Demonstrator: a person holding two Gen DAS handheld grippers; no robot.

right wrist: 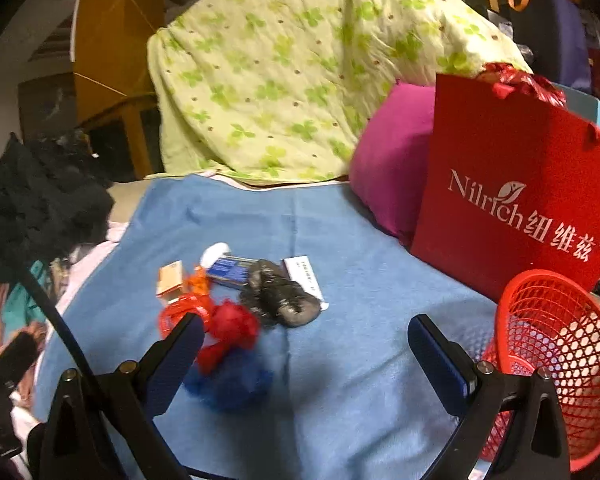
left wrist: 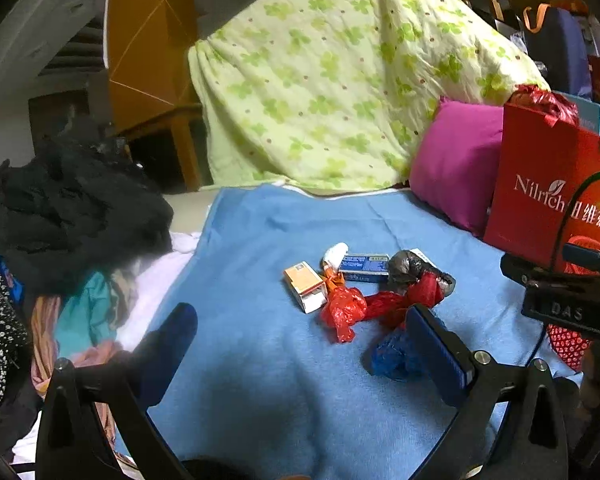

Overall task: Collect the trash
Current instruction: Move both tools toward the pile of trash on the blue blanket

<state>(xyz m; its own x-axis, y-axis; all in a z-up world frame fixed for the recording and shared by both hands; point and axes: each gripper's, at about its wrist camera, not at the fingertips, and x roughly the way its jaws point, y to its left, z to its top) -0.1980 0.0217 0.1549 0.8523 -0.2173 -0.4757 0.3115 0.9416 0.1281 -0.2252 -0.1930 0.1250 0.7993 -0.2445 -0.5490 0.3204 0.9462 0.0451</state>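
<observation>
Both grippers [left wrist: 300,344] [right wrist: 306,348] wide open, empty: drop onto blue wad [right wrist: 228,380], pinch mid-bulk, carry to basket [right wrist: 556,360].

— What lies around the blue blanket [right wrist: 340,240]?

— Behind it, a green clover-print quilt [right wrist: 300,72] is heaped up. At its right rear corner a magenta pillow [right wrist: 392,164] leans, with a red Nilrich paper bag [right wrist: 512,208] just beside it.

— And on its left?

— A pile of clothes [left wrist: 72,304], with dark fuzzy fabric [left wrist: 68,208] on top.
</observation>
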